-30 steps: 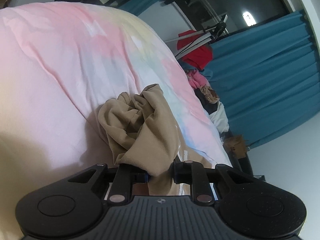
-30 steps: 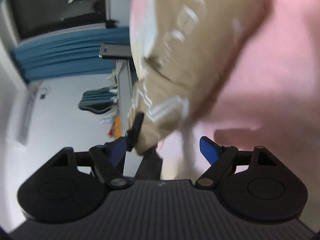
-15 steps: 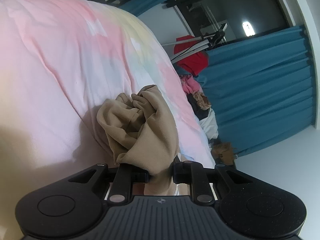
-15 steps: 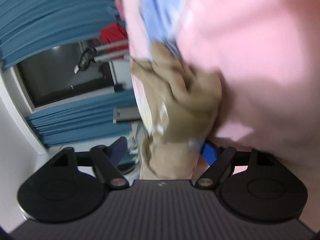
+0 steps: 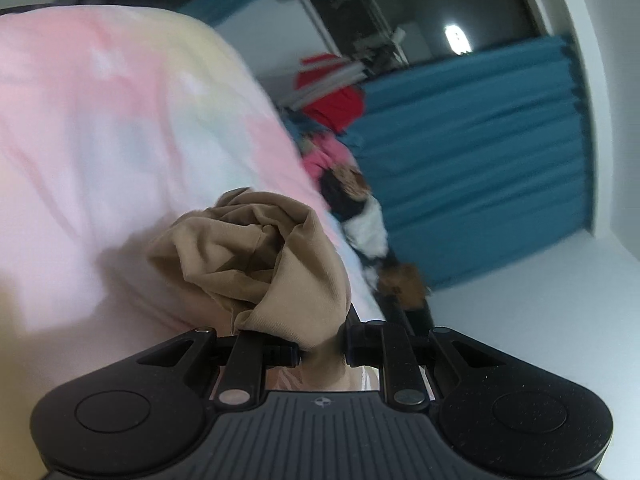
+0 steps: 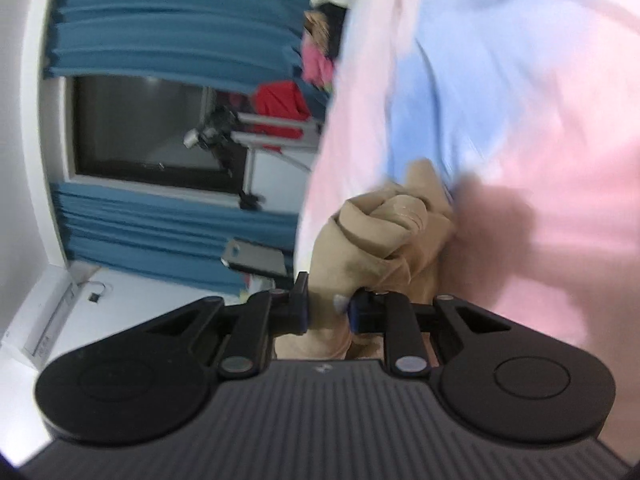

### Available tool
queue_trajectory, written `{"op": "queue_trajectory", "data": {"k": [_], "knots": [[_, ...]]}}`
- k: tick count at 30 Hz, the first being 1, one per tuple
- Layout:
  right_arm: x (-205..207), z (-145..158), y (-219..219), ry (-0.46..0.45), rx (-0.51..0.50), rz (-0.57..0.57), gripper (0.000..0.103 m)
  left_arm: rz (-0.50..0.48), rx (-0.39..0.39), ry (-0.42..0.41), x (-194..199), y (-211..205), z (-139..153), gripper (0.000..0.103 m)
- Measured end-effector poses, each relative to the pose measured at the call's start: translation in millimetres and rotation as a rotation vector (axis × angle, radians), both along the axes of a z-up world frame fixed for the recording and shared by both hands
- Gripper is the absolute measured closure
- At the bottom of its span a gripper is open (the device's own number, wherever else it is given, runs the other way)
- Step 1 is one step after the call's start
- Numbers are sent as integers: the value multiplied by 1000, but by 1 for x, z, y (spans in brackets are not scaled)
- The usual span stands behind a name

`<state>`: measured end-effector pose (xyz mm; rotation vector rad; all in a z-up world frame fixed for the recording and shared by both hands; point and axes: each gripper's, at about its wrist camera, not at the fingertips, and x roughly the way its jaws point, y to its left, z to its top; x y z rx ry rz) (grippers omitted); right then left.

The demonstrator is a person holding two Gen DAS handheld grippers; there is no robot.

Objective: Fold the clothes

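Observation:
A tan garment (image 5: 260,256) is bunched up over a pastel tie-dye bed sheet (image 5: 100,120). My left gripper (image 5: 320,350) is shut on one bunched end of it. In the right wrist view the same tan garment (image 6: 384,236) shows crumpled against the sheet (image 6: 520,100), and my right gripper (image 6: 328,312) is shut on another part of it. The fingertips of both grippers are mostly hidden by cloth.
A pile of mixed clothes (image 5: 352,200) lies at the bed's far edge, with a red garment (image 5: 336,108) on a rack behind it. Blue curtains (image 5: 480,152) and a dark window (image 6: 144,132) line the wall. A phone on a stand (image 6: 256,258) is beside the bed.
My right gripper was open beside the tan garment and has closed on it. The left gripper kept its hold and shifted slightly; the garment is bunched more tightly.

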<state>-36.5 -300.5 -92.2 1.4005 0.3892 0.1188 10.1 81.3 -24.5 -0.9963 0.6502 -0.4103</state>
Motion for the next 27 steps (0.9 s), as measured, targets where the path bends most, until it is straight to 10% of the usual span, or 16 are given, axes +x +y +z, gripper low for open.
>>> {"op": "queue_trajectory", "data": {"k": [15, 27], "knots": [[104, 80, -226, 39, -238, -293, 81, -327, 43, 100, 220, -288, 41, 82], [110, -40, -256, 206, -370, -266, 81, -514, 313, 80, 251, -338, -68, 81]]}}
